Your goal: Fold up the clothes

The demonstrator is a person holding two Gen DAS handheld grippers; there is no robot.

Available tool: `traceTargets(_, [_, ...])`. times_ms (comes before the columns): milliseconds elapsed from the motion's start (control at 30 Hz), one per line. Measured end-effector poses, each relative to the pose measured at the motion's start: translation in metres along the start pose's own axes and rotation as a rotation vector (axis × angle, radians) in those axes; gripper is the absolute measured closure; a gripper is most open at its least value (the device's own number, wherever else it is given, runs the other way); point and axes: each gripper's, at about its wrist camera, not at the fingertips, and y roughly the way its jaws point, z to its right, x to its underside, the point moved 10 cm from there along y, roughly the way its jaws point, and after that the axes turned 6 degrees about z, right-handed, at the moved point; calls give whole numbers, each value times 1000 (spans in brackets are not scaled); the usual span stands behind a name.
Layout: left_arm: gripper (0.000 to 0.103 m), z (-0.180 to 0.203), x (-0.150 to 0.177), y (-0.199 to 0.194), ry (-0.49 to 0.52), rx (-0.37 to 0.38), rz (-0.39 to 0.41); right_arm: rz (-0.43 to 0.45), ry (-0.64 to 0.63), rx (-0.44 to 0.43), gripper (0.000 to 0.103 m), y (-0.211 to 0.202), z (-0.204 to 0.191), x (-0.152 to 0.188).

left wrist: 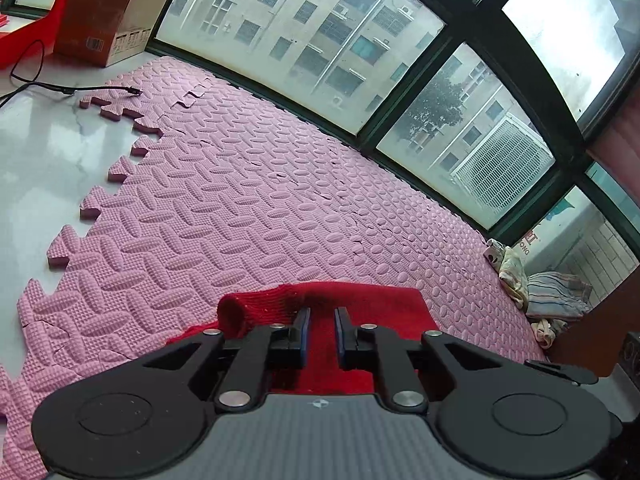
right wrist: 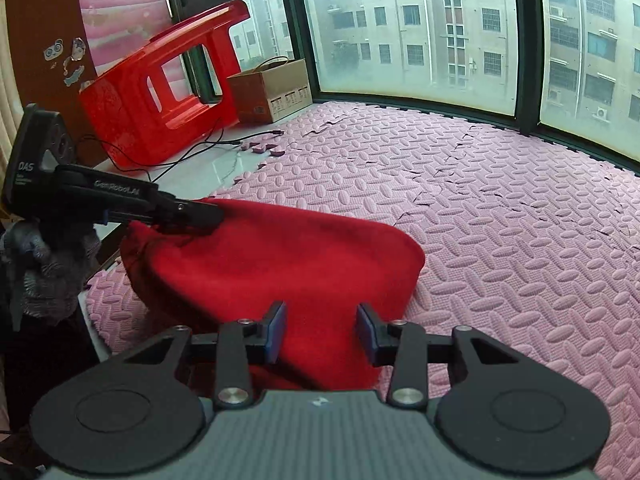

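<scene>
**Inspector A:** The red knit garment (right wrist: 280,264) is recorded lying on the pink foam mat (right wrist: 500,220), directly beneath and ahead of both devices. The left hand-held gripper (left wrist: 322,330) is noted with its jaws set narrowly apart over the cloth; in the right wrist view it (right wrist: 196,216) is seen resting at the garment's far-left edge. Whether fabric is pinched there cannot be told.

**Inspector B:** The right hand-held gripper (right wrist: 322,332) is logged as wide open, nothing held, with red cloth passing below the gap between its blue pads (right wrist: 278,332).

**Inspector A:** Agreed. The garment's long axis is judged to run left to right across the right wrist view, from the left device's contact point toward the rounded end at the right. A ribbed cuff (left wrist: 234,316) is seen rolled up just left of the left device.

**Inspector B:** The near hem is judged closest to the right device; the left end is covered by the left one. A fold along that axis is considered likely.
</scene>
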Motion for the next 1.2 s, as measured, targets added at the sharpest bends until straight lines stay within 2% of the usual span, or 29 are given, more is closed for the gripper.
traceTargets(233, [92, -11, 4, 4, -34, 7, 5, 61, -104, 55, 63, 0, -15, 35])
traceTargets(400, [94, -18, 4, 3, -100, 34, 9, 97, -111, 73, 63, -10, -18, 31])
traceTargets(500, [94, -19, 4, 2, -96, 34, 12, 119, -115, 84, 63, -16, -20, 29])
traceTargets(600, [94, -19, 5, 2, -94, 37, 15, 80, -120, 104, 64, -14, -23, 37])
traceTargets(767, [94, -19, 6, 1, -90, 40, 15, 64, -116, 73, 65, -16, -23, 27])
traceTargets(900, [94, -19, 7, 1, -83, 40, 15, 93, -111, 13, 65, -18, -37, -3])
traceTargets(1067, [94, -19, 7, 0, -88, 42, 16, 97, -149, -38, 69, 20, -68, -30])
traceTargets(1200, [94, -20, 8, 0, -87, 45, 13, 93, -196, -102, 70, 45, -102, -34])
